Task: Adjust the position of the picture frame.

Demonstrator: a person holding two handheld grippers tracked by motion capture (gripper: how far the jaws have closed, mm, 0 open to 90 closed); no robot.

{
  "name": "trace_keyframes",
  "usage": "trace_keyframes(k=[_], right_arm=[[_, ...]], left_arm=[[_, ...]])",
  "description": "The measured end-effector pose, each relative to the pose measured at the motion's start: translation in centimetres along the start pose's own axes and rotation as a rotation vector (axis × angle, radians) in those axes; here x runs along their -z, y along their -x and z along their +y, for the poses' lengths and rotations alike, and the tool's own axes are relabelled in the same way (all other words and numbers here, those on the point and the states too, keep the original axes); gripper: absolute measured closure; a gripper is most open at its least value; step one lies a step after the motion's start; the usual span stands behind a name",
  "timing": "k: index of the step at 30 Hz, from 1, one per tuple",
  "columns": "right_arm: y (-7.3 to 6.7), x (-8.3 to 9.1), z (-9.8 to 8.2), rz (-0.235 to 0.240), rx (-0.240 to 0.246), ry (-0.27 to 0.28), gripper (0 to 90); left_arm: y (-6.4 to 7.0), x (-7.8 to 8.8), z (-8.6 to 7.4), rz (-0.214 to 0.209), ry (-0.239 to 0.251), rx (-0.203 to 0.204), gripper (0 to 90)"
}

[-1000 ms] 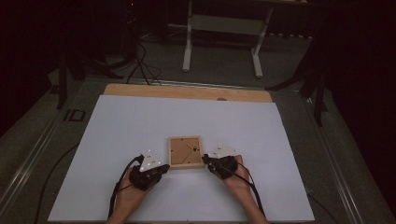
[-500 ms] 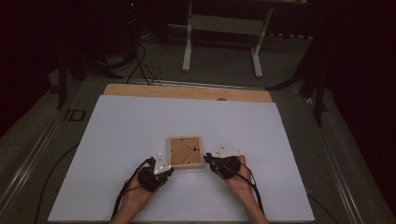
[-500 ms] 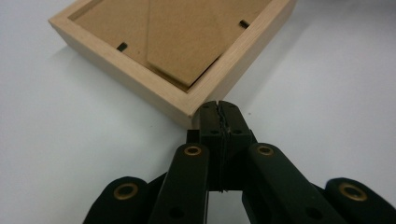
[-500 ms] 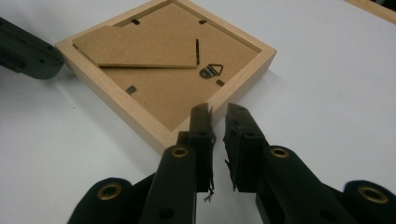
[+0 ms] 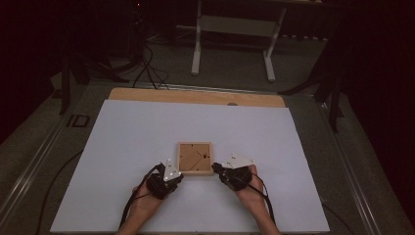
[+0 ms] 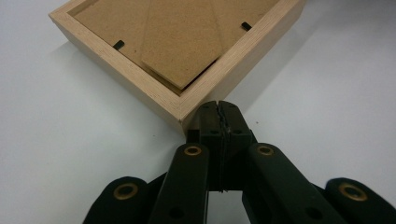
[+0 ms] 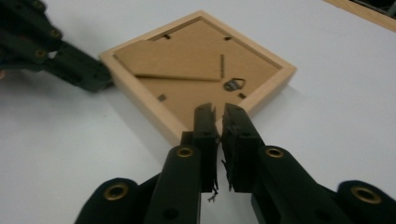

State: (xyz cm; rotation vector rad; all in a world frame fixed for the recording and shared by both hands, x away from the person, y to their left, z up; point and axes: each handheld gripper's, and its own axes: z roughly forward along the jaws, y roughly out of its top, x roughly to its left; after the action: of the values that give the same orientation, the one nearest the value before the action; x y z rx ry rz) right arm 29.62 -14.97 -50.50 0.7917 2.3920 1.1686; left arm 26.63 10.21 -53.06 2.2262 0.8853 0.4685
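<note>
One white table sheet (image 5: 147,132), dark room — left gripper (image 6: 218,108) pressed together, right gripper (image 7: 218,112) nearly closed at frame (image 5: 195,157).

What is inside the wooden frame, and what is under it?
Inside the frame lie a brown backing board, a folded stand flap, a small metal hanger and dark clips. Under it is the white table sheet; the frame's front face is turned down and hidden.

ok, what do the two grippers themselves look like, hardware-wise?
Both match: the left gripper and right gripper are black, each topped by a grey three-cornered plate and trailing a black cable. Up close, the black linkage arms carry brass-coloured pivot rivets. Forearms are bare, no sleeves.
</note>
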Motion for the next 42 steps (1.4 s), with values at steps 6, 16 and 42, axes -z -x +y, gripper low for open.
trace_keyframes(k=[6, 16, 42], right_arm=[[-0.9, -0.6, -0.3, 0.026, 0.032, -0.029, 89.5], [-1.6, -1.4, -0.7, 0.085, 0.084, -0.080, 89.6], [-0.9, -1.5, -1.0, 0.082, 0.058, -0.088, 82.5]], left_arm=[[-0.1, -0.1, 0.0, 0.002, 0.002, 0.001, 89.2], [-0.3, -0.1, 0.1, 0.005, -0.001, 0.008, 89.1], [-0.6, 0.2, 0.3, -0.024, 0.035, 0.032, 80.6]])
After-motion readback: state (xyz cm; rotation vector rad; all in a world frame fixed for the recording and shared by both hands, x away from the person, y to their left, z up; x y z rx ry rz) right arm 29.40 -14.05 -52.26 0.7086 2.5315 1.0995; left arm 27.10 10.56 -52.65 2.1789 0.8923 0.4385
